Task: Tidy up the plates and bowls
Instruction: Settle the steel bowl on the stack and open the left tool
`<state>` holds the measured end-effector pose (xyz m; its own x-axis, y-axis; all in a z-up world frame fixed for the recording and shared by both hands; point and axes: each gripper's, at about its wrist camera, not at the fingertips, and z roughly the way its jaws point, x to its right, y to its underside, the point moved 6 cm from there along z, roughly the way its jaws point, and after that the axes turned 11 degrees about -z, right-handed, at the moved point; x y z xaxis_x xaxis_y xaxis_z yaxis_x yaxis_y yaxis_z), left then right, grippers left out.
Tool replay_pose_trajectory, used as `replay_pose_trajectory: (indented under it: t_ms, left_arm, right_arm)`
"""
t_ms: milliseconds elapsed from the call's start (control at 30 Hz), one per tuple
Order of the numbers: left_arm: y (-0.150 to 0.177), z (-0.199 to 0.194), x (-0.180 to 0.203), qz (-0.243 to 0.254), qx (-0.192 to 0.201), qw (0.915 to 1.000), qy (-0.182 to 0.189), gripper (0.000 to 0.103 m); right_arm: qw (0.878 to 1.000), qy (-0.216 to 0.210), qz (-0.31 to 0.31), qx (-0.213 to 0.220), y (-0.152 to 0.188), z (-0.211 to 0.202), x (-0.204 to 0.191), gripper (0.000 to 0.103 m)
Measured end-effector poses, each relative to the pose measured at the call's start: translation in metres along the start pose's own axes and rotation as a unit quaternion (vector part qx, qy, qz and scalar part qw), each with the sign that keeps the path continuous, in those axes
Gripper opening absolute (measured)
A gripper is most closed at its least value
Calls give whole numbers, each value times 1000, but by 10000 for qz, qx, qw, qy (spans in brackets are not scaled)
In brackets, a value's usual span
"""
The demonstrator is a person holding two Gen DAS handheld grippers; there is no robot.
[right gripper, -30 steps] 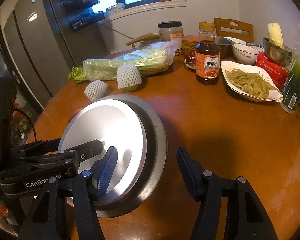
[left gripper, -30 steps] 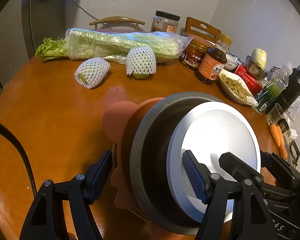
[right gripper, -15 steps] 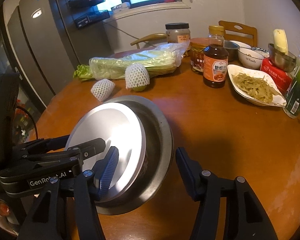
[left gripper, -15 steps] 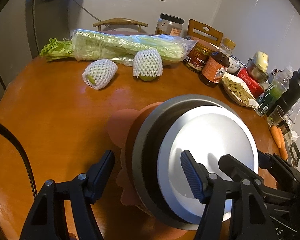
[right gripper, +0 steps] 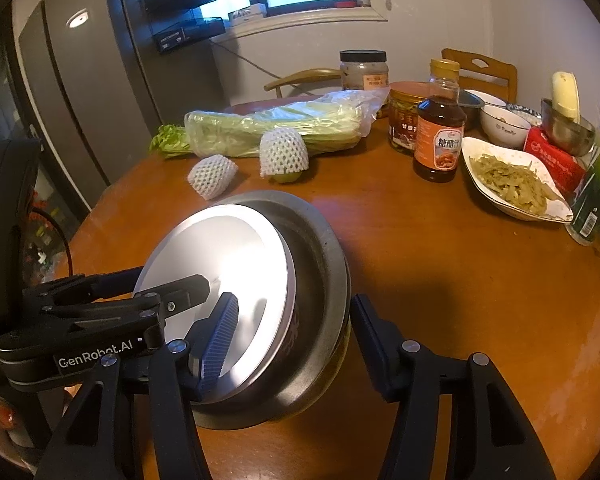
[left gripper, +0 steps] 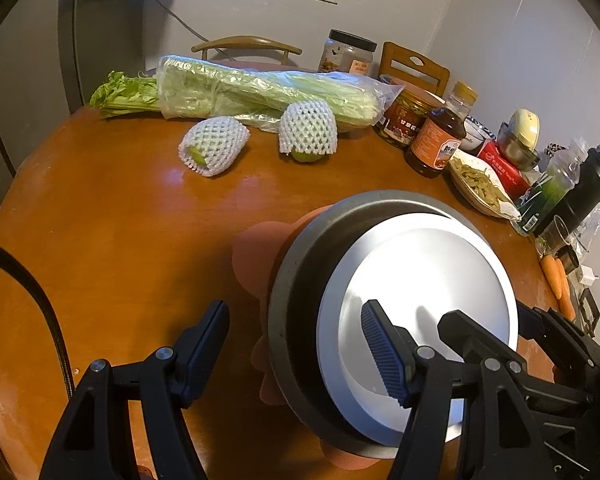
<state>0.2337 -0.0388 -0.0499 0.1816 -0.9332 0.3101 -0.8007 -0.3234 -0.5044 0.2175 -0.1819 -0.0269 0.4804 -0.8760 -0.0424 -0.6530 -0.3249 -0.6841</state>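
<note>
1. Plate (left gripper: pixel 420 280): pale, glossy and round. It lies tilted inside a dark grey metal bowl (left gripper: pixel 296 280), with one edge riding up towards the bowl's rim rather than seated flat.
2. Handling, as a judgement: the plate looks stiff and smooth, so it is likely to be slippery under rubber pads and may chip if it drops against metal. The flat face offers nothing to pinch, so the rim is the place to take it, one pad above and one below.
3. The bowl looks rigid and heavier than the plate. Its thin rim is the natural hold, and it could skate or ring if nudged.
4. Under the bowl is a terracotta scalloped mat (left gripper: pixel 256 248), probably soft and grippy, resting on the round wooden surface (left gripper: pixel 120 220).
5. Left tool (left gripper: pixel 293 308): the jaws stand wide and hold nothing. One finger is over the plate and the other stands clear of the bowl's outer wall.
6. Right tool (right gripper: pixel 294 299): the jaws are roughly half open and straddle the bowl's opposite rim. One pad is over the plate and the other just beside the bowl's wall. I cannot tell whether they press.
7. Further out are two netted fruits (left gripper: pixel 214 146), bagged celery (left gripper: pixel 260 88), a sauce bottle (right gripper: pixel 438 140) and a dish of greens (right gripper: pixel 512 184), all well apart from the bowl.
</note>
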Motion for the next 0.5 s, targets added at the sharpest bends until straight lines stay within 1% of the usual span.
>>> replay_pose_trajectory:
  t_ms: [500]
  left_arm:
    - [0,-6,5,52,67,9999,89,68]
  right_arm:
    - [10000,59,-18,7,-1,-4,2,61]
